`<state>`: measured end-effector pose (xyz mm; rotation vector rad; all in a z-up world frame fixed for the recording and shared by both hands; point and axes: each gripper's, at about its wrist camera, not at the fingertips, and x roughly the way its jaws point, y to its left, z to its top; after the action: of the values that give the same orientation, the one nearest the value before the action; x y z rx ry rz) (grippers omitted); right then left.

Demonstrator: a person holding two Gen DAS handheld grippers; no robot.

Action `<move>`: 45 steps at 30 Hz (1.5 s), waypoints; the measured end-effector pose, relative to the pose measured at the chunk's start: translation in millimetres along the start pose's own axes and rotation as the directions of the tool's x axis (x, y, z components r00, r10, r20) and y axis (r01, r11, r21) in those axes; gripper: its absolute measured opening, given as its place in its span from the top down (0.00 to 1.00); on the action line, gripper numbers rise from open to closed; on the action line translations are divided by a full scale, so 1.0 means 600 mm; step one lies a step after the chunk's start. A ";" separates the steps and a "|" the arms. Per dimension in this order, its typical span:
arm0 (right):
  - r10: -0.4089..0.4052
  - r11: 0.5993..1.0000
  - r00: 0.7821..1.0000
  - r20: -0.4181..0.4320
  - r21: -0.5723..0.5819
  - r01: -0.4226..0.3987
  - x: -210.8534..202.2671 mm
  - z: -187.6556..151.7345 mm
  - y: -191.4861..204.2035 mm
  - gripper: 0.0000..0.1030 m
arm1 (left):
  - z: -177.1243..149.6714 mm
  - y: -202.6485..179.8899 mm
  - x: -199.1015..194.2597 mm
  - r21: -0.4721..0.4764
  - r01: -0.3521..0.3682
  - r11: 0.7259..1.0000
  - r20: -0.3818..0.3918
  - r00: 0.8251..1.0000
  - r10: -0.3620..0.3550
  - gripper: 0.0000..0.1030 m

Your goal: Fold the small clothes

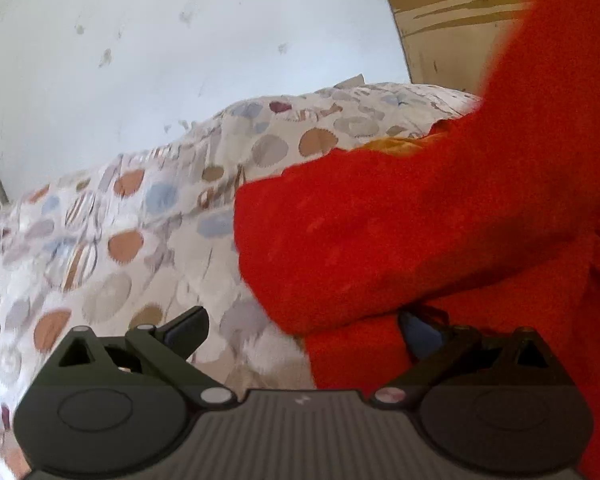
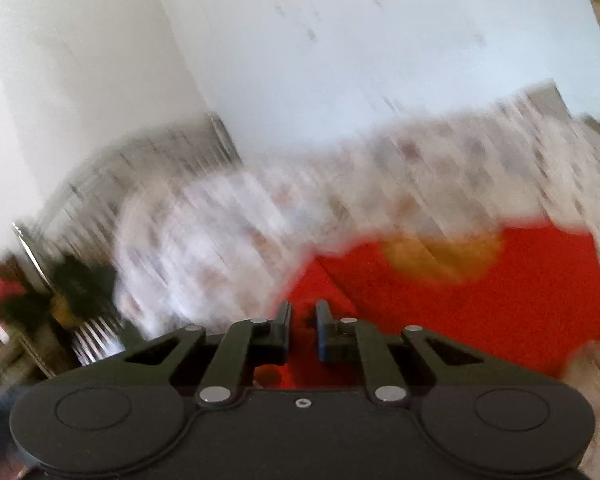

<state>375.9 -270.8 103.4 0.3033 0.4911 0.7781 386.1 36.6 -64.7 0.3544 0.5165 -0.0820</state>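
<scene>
Red top (image 1: 420,232) on the bed (image 1: 112,240), spread over a sheet with round spots of brown, blue and grey. In the left view, top on the right side, big and close, one thick fold lying across from right to middle, with a bit of orange lining (image 1: 396,144) peeking out at the far edge. Left tongs (image 1: 304,332) wide open, low over the bed; left finger (image 1: 184,330) over bare sheet, right finger (image 1: 424,334) up against the red cloth, tucked under the fold, nothing pinched between them. White wall (image 1: 180,40) far behind, with small grey marks, and a wooden board (image 1: 452,12) at far right. In the right view, all very blurry. Red top (image 2: 480,296) lying on the right, near the tongs, orange neck patch (image 2: 440,258) at its far edge. Right tongs (image 2: 302,328) almost closed, only a thin gap between the two fingers, red cloth showing in and under that gap; cannot tell for sure if the cloth is really pinched. Spotted sheet (image 2: 228,220) running far and left, white wall (image 2: 300,40) behind. Dark, red and yellow stuff (image 2: 28,308) at near left beside the bed, too blurry to name.
</scene>
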 end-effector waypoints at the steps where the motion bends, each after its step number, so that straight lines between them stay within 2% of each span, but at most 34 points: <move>1: 0.026 1.000 0.999 0.036 -0.009 -0.026 -0.001 0.020 0.015 0.88 | 0.008 -0.002 0.006 0.003 -0.018 1.000 0.017 1.000 0.018 0.01; 4: 0.076 0.996 0.990 0.116 -0.048 -0.071 -0.001 0.073 0.055 0.88 | 0.026 0.000 0.018 -0.021 -0.086 0.996 0.083 0.993 0.087 0.01; 7: 0.076 0.996 0.984 0.159 -0.067 -0.066 -0.008 0.096 0.069 0.88 | 0.042 0.021 0.034 -0.051 -0.225 0.973 0.118 0.966 0.230 0.04; 10: 0.044 0.998 0.985 0.168 -0.061 -0.034 -0.020 0.088 0.058 0.88 | 0.051 0.070 0.043 -0.134 -0.251 0.959 0.101 0.959 0.265 0.06; 14: -0.010 1.000 0.993 0.117 0.013 0.008 -0.025 0.048 0.004 0.88 | 0.053 0.118 0.041 -0.204 -0.255 0.945 0.083 0.957 0.276 0.07; 16: -0.036 0.998 0.995 0.088 0.045 0.032 -0.027 0.017 -0.020 0.88 | 0.047 0.124 0.042 -0.194 -0.249 0.949 0.069 0.962 0.266 0.07; 21: -0.093 0.991 0.995 -0.021 0.095 0.095 -0.022 -0.083 -0.056 0.88 | 0.024 0.105 0.062 -0.009 -0.247 0.969 0.034 0.968 0.248 0.07; 26: -0.136 0.983 0.984 -0.114 0.110 0.149 -0.018 -0.168 -0.065 0.88 | 0.014 0.100 0.060 0.103 -0.180 0.978 0.018 0.984 0.179 0.06; 31: -0.180 0.976 0.973 -0.148 0.094 0.195 -0.012 -0.200 -0.064 0.88 | 0.018 0.107 0.042 0.206 -0.101 0.973 0.004 0.995 0.103 0.01; 34: -0.212 0.973 0.963 -0.165 0.056 0.224 -0.013 -0.208 -0.059 0.88 | 0.018 0.114 0.025 0.211 -0.055 0.976 -0.028 0.998 0.062 0.01; 39: -0.247 0.968 0.951 -0.187 0.000 0.251 -0.004 -0.219 -0.046 0.88 | 0.000 0.133 0.007 0.242 -0.050 0.969 -0.100 0.992 0.076 0.00; 43: -0.278 0.960 0.941 -0.195 -0.031 0.277 -0.004 -0.229 -0.036 0.85 | -0.020 0.155 -0.028 0.178 -0.039 0.983 -0.128 0.990 0.062 0.00; 45: -0.292 0.956 0.936 -0.197 -0.038 0.290 -0.008 -0.235 -0.033 0.78 | -0.032 0.166 -0.057 0.095 -0.031 0.995 -0.128 0.991 0.044 0.00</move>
<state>310.5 -276.0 -23.0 0.1392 0.7059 0.5226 364.1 136.2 -32.4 0.4623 0.6356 -0.0468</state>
